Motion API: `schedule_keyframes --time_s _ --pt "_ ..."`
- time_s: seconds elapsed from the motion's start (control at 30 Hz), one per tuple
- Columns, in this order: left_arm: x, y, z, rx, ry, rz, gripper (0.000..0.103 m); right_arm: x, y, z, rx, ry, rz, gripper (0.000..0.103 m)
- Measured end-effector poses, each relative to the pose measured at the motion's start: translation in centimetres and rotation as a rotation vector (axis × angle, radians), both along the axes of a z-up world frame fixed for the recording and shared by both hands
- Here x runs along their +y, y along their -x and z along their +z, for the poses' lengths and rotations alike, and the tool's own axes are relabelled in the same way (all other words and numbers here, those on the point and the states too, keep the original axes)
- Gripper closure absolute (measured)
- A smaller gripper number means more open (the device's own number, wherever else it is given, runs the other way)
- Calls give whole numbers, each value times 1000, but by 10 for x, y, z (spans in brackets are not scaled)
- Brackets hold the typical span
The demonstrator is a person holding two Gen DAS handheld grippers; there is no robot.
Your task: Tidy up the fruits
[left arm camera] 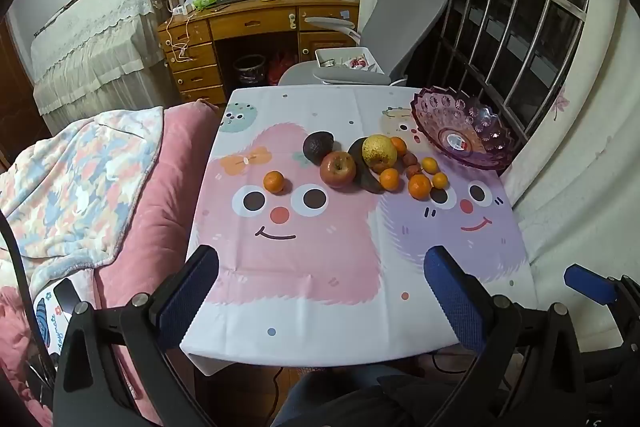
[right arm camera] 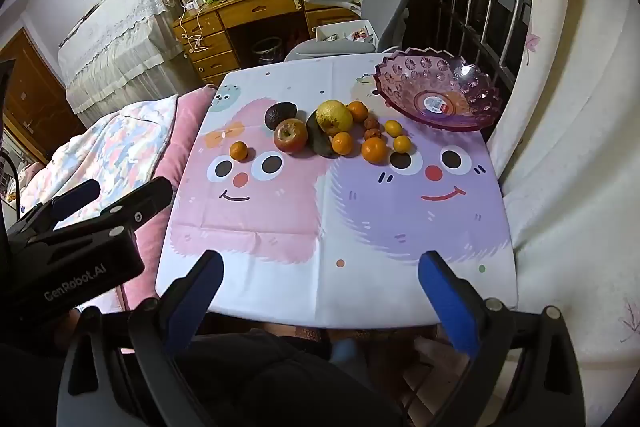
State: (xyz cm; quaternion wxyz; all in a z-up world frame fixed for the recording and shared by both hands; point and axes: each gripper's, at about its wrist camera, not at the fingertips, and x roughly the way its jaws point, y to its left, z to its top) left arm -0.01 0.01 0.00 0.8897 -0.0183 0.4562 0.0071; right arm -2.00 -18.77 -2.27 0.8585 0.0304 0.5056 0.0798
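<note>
- Bed (left arm camera: 132, 187) with pink quilt, far left, touching the worktop (left arm camera: 304, 279) edge.
- Left tongs (left arm camera: 320, 275) over the near worktop edge, tilted down; jaws spread wide, nothing between them.
- Right tongs (right arm camera: 320, 277) likewise over the near edge, jaws wide apart, nothing gripped. Left tongs also show at the left edge of the right wrist view.
- Worktop cloth: pink cartoon face on the left, purple face on the right.
- Fruit, all on the cloth at the far half, none in the bowl:
- Lone tangerine (left arm camera: 273, 181), apart from the rest, just above the pink face's eyes.
- Avocado (left arm camera: 317, 146), dark, behind the apple (left arm camera: 337, 169); the two look to be touching.
- Second dark fruit (left arm camera: 362, 171), elongated, between apple and pear (left arm camera: 379, 149); kind cannot be told.
- Pear yellow-green, leaning on that dark fruit.
- Cluster of small oranges (left arm camera: 419, 185) right of the pear, with two small reddish-brown fruits (left arm camera: 412, 165) in their midst.
- Purple glass bowl (left arm camera: 480, 115), far right corner, near the cluster but apart; only a sticker at its bottom.
- Grey chair (left arm camera: 404, 11) beyond the far edge.
</note>
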Motion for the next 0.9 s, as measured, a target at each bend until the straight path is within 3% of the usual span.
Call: schedule_keyframes --time_s 0.9 --pt "0 0 0 5 -6 0 1 0 -5 -3 8 0 -1 4"
